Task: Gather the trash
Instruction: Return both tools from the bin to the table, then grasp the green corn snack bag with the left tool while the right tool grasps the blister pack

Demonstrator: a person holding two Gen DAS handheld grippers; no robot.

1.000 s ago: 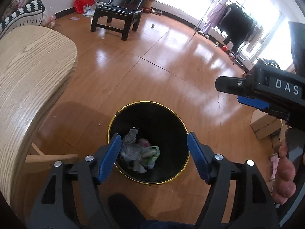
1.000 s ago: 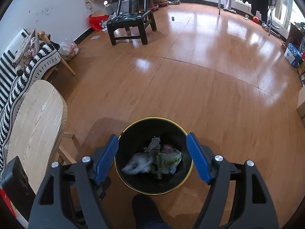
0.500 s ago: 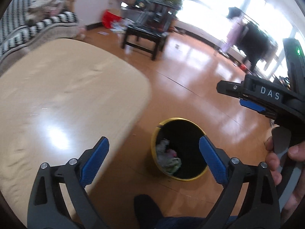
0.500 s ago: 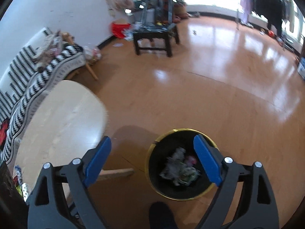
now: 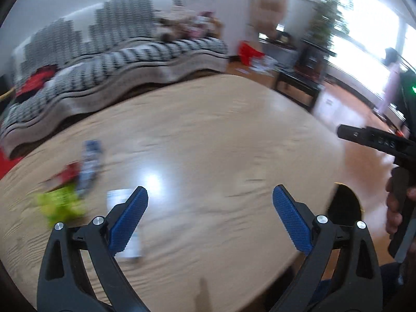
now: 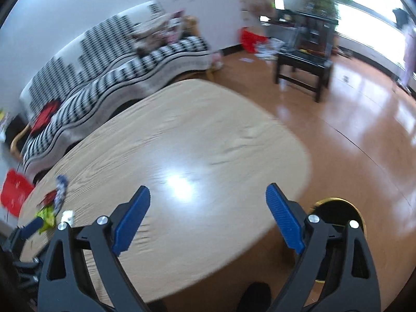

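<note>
Several pieces of trash lie blurred at the left of the wooden table [image 5: 221,135]: a green wrapper [image 5: 61,205], a red wrapper [image 5: 69,173], a blue and white wrapper [image 5: 89,163] and a white carton [image 5: 122,208], partly behind my left finger. My left gripper [image 5: 209,218] hangs open and empty over the table, just right of the carton. My right gripper [image 6: 208,218] is open and empty over the table's near middle, far from the green wrapper [image 6: 46,217] and white carton [image 6: 67,215]. The black bin with a gold rim [image 6: 338,205] stands on the floor by the table's right end.
A striped sofa [image 6: 109,78] runs behind the table. A dark chair [image 6: 303,65] stands on the wooden floor [image 6: 364,119] at the back right. One finger of the right gripper [image 5: 374,139] and the hand [image 5: 395,208] holding it are at the right in the left wrist view.
Both grippers have swung left from above the bin to over the table and risen. Their jaws stand wider. The bin has slid to the right edge, and trash on the table has come into view.
</note>
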